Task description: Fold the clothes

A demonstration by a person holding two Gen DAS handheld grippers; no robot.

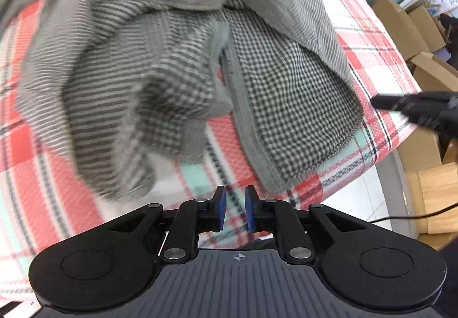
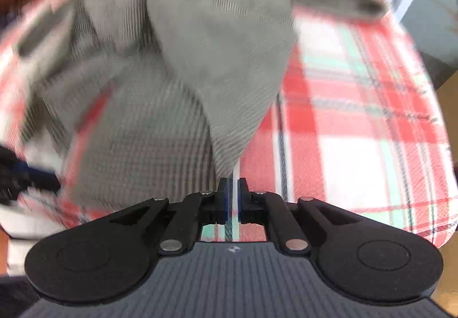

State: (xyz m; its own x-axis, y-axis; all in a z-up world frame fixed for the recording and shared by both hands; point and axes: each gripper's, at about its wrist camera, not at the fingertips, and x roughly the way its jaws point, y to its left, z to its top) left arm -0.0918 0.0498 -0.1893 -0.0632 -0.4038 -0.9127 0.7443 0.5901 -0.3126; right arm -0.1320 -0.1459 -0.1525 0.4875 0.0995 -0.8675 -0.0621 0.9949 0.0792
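Your right gripper (image 2: 232, 186) pinches the grey checked garment (image 1: 177, 66), lifting it to straighten; your left gripper (image 1: 235, 203) hangs slightly parted, empty

Looks like a spare room or storage corner at someone's home, not a lab: a table under a red, white and mint plaid cloth (image 1: 369, 40), with cardboard boxes (image 1: 400, 23) stacked just past its right edge on a pale floor.

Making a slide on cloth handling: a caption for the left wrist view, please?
Left gripper, open and empty, faces a crumpled grey checked garment on a plaid tablecloth.
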